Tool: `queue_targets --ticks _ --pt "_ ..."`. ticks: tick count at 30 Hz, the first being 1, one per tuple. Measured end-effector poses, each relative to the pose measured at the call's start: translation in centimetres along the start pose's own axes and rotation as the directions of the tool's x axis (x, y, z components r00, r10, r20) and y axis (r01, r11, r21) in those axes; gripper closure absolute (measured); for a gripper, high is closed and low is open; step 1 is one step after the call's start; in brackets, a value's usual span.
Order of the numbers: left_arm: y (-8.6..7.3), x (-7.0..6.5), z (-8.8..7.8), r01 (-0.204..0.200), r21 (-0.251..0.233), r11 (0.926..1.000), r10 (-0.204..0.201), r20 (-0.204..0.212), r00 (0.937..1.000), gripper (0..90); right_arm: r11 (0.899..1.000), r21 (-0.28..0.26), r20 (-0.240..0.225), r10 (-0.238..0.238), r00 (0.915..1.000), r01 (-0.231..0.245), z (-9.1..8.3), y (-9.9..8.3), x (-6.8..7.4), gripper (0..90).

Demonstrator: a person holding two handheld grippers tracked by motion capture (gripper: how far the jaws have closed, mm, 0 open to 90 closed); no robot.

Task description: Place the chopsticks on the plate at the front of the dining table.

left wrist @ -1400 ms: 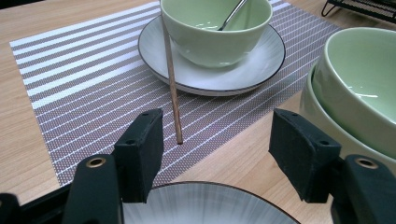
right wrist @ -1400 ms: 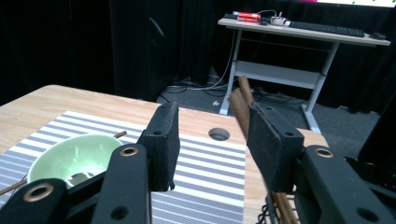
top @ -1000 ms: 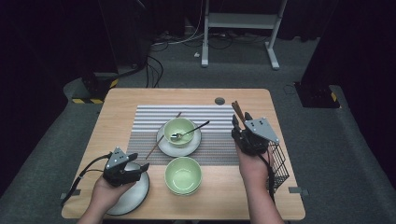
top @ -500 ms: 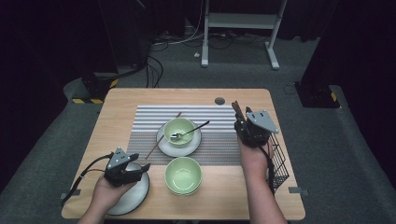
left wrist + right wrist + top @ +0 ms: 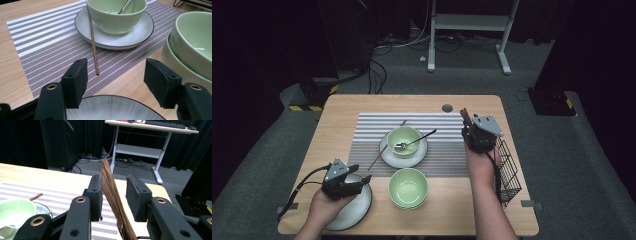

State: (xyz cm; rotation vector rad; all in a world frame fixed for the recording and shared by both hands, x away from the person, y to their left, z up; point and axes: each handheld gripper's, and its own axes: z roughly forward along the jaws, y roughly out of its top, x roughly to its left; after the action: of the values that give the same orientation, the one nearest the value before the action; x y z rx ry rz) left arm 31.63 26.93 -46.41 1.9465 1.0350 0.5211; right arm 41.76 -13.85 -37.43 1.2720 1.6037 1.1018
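Wooden table (image 5: 342,107) bearing a striped placemat (image 5: 372,125). Left gripper (image 5: 116,82), jaws apart and empty, hovers over a grey plate (image 5: 112,110). Right gripper (image 5: 113,195), jaws just closing, has brown chopsticks (image 5: 111,187) between them, touching one pad, near the table's right edge.

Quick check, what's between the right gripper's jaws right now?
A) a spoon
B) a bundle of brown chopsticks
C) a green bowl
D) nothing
B: in the right gripper view a bundle of brown chopsticks stands between the black jaws of the right gripper, against the left jaw with a gap at the right one; the jaws have just been closing around it.
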Motion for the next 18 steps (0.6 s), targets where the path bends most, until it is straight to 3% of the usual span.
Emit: queue_targets --ticks 18 --pt "-0.1 0.1 -0.2 0.009 -0.001 1.0000 -0.009 0.005 1.0000 36.0 0.999 0.047 0.019 0.014 0.9997 -0.015 1.8 -0.9 0.1 67.6"
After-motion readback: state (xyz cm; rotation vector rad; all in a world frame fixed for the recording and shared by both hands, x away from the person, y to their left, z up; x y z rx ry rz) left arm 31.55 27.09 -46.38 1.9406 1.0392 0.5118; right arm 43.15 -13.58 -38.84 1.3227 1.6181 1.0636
